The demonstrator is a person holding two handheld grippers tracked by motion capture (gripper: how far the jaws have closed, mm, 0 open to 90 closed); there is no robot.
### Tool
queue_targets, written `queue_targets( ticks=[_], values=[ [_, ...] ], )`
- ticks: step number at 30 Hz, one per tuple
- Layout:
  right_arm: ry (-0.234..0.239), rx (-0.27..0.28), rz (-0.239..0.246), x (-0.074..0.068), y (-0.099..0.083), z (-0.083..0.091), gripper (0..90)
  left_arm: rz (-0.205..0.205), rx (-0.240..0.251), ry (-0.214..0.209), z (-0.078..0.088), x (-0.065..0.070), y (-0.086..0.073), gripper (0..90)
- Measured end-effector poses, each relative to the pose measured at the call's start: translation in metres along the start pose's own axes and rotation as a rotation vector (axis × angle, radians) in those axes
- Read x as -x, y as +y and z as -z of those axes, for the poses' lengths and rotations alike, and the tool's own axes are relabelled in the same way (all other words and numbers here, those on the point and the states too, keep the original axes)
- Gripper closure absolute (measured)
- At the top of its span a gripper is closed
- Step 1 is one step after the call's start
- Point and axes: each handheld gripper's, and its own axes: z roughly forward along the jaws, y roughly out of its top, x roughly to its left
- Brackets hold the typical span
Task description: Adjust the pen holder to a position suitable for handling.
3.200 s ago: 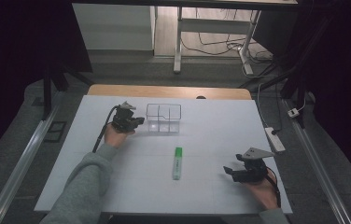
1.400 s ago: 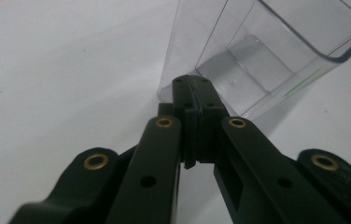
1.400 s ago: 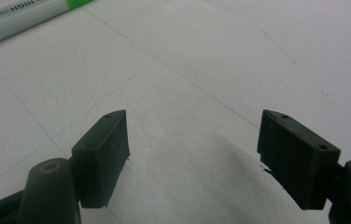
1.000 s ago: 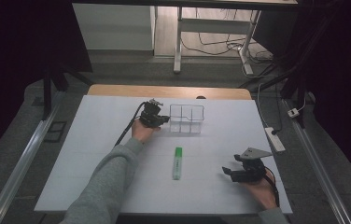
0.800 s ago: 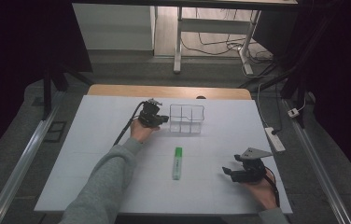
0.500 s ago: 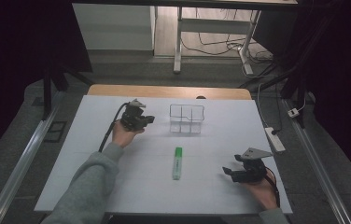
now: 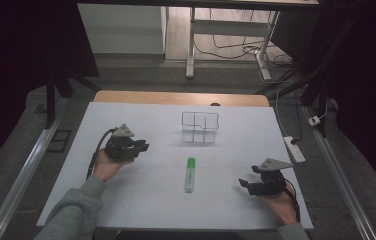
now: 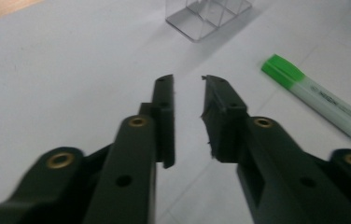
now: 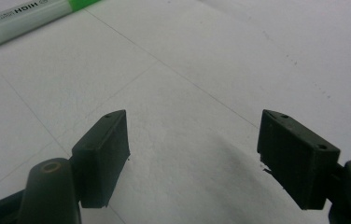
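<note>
A clear compartment box [image 7: 200,127] [image 8: 208,14] stands at the back middle of the white table [image 7: 256,130]. A green highlighter [image 7: 190,175] [image 8: 313,95] [image 9: 29,16] lies flat in front of it, cap end toward the box. My left gripper [image 7: 142,146] [image 8: 187,79] is at the left, well apart from the box, and points toward the highlighter. Its jaws have just been opening and stand a narrow gap apart with nothing between them. My right gripper [image 7: 244,184] [image 9: 192,121] rests low at the front right, open wide over bare table, with the highlighter to its left.
A wooden strip [image 7: 176,97] runs along the table's back edge. A white power strip [image 7: 294,148] lies off the right edge and a metal rail [image 7: 31,165] runs along the left. Desk legs and cables [image 7: 226,45] stand on the floor beyond.
My left gripper has drawn back leftward and nearer to me from the box's left side, and its jaws have parted. The box stays where it stood. The right gripper has not moved.
</note>
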Motion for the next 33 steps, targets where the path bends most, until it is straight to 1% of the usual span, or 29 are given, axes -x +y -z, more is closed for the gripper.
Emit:
queue_targets(
  ticks=[3,5,6,7,8,9,11,13,15,18,24,33],
  values=[
    [0.007,0.0,-0.001,0.0,0.0,0.0,24.5,0.016,0.004,-0.003,0.007,0.002,-0.01,60.5],
    [0.001,-0.001,0.001,0.0,0.0,0.0,24.6,0.027,0.002,0.0,0.011,0.002,-0.016,56.4],
    [0.005,0.005,-0.003,0.0,0.0,0.0,24.5,0.032,-0.002,0.0,0.013,0.002,-0.02,51.9],
    [0.005,0.005,-0.003,0.0,0.0,0.0,24.5,0.039,-0.003,0.001,0.015,0.002,-0.023,51.9],
    [0.006,0.005,-0.003,0.0,0.0,0.0,24.5,0.046,-0.007,0.006,0.017,0.003,-0.026,49.8],
    [0.007,0.006,-0.003,0.0,0.0,0.0,24.6,0.048,-0.01,0.01,0.019,0.003,-0.03,46.8],
    [0.008,0.006,-0.004,0.0,0.0,0.0,24.5,0.053,-0.012,0.017,0.023,0.004,-0.037,45.5],
    [0.006,0.008,-0.003,0.0,0.0,0.001,24.5,0.052,-0.02,0.025,0.027,0.005,-0.044,41.7],
    [0.005,0.008,-0.003,0.0,0.0,0.001,24.5,0.05,-0.024,0.034,0.03,0.006,-0.051,41.1],
    [0.004,0.008,-0.005,0.0,0.0,0.001,24.5,0.035,-0.041,0.043,0.033,0.009,-0.059,39.0],
    [0.002,0.009,-0.005,-0.001,0.0,0.001,24.5,0.015,-0.055,0.052,0.038,0.015,-0.071,37.3],
    [0.004,0.009,-0.002,-0.001,0.0,0.003,24.5,0.034,-0.052,0.053,0.044,0.013,-0.085,36.7]
  ],
)
